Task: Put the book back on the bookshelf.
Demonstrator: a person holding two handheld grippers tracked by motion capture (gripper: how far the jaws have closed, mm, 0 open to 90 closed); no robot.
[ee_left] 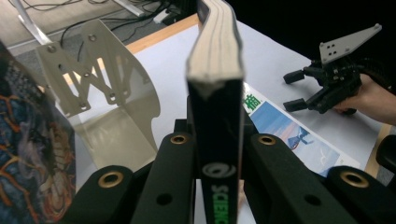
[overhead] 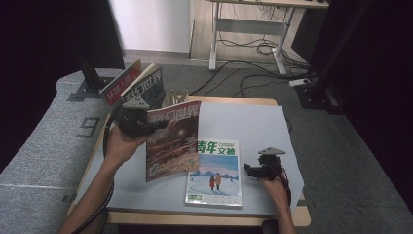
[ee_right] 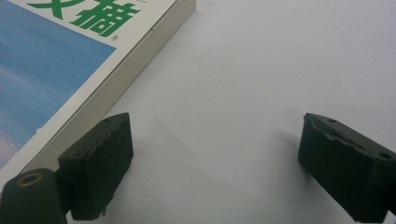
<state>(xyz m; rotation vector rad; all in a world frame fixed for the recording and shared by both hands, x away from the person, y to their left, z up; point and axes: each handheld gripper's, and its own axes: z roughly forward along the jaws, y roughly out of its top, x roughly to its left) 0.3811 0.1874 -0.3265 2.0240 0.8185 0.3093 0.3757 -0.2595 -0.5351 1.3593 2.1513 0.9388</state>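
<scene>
The right gripper, jaws spread and empty, sits low on the grey tabletop with the flat blue-and-white magazine's long edge just beside its left jaw, while the left gripper clamps a dark-covered magazine upright

The high view is dimly lit, with dark corners. Soft shadows are cast under the right gripper's jaws; the left gripper's foreground is blurred.
</scene>
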